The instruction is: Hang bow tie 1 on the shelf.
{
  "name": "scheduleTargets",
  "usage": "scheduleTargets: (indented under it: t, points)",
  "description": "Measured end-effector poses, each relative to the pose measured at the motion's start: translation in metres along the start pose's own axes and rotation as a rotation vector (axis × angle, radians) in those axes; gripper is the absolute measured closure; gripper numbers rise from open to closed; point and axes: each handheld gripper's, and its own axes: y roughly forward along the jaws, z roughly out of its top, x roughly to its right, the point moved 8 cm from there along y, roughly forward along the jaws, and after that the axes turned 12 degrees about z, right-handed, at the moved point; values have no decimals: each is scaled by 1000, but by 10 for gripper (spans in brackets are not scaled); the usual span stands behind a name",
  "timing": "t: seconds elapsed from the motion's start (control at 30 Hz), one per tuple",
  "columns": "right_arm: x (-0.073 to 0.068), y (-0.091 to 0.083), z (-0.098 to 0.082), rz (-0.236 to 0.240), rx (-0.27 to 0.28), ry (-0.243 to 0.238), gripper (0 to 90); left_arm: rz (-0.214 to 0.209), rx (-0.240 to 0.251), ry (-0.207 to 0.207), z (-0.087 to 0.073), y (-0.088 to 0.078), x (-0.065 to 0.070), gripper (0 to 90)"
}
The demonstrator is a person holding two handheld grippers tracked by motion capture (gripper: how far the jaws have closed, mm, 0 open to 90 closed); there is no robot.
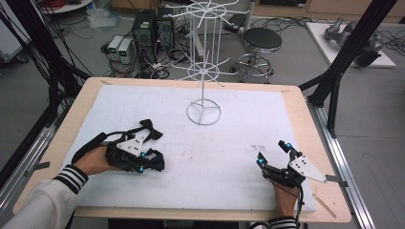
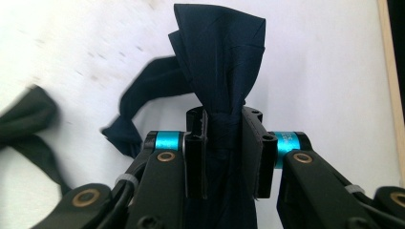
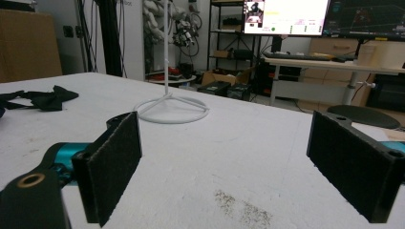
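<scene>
I've got the left gripper [image 2: 224, 157] clamped on the bow tie [image 2: 222, 71] at its knot, pads pinching the bunched dark cloth. The tie sits on the white mat, well short of the wire rack [image 1: 204, 67] and to its left, strap [image 1: 90, 143] trailing back past my hand. Right gripper [image 3: 239, 167] idles with jaws wide apart, nothing between them, near the rack's right side. My read: next is lift and hang on a rack arm. Plan: keep the pinch on the knot, lift straight so the strap clears the mat, use right to spread the strap loop, approach the rack base [image 1: 204, 113] slowly; the light frame could tip
</scene>
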Motion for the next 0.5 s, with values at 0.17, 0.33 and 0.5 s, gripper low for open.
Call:
scheduleTargets:
  t: [0.17,0.33,0.5]
  points:
    - [0,0,0,0,1,0,110,32,87,-65,10,-9,-9,733]
    - [0,0,0,-1,1,-2,110,57,163,-142,16,-19,-19,733]
    - [0,0,0,-2,1,-2,111,91,224,-199,21,-29,-28,732]
